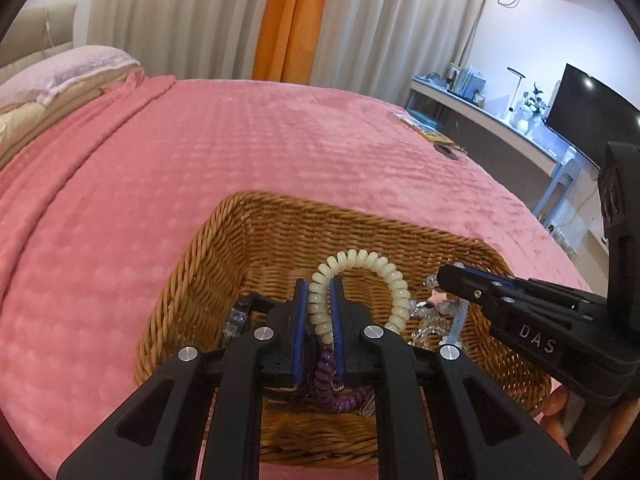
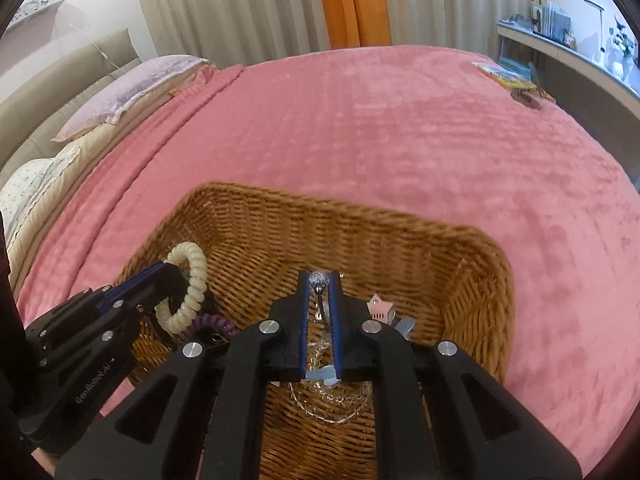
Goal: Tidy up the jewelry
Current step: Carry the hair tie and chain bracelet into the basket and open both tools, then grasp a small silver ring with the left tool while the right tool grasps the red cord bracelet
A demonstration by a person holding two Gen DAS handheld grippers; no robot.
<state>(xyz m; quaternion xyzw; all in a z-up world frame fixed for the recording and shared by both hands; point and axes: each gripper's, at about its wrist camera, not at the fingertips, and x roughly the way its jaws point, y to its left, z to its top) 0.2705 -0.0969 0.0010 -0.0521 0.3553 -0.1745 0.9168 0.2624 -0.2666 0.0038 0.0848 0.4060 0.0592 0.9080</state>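
Observation:
A cream spiral coil bracelet [image 1: 384, 272] arcs up over the wicker basket [image 1: 256, 204], and my left gripper [image 1: 319, 285] is shut on one end of it. A purple spiral coil [image 1: 332, 392] lies below on the basket floor. In the right wrist view my right gripper [image 2: 320, 277] is shut on a small piece with a silver glitter ball [image 2: 319, 279], held over the basket [image 2: 484, 240]. Thin chains [image 2: 332, 404] and a pink star-shaped piece [image 2: 378, 303] lie underneath. The left gripper [image 2: 176, 271] with the cream coil [image 2: 192, 280] shows at the left, and the right gripper [image 1: 446, 278] at the right.
The basket stands on a bed with a pink blanket [image 1: 240, 140]. Pillows [image 2: 132, 84] lie at the head end on the left. Small packets [image 2: 508, 76] rest at the far right corner. A desk with a dark screen [image 1: 588, 108] runs along the right wall.

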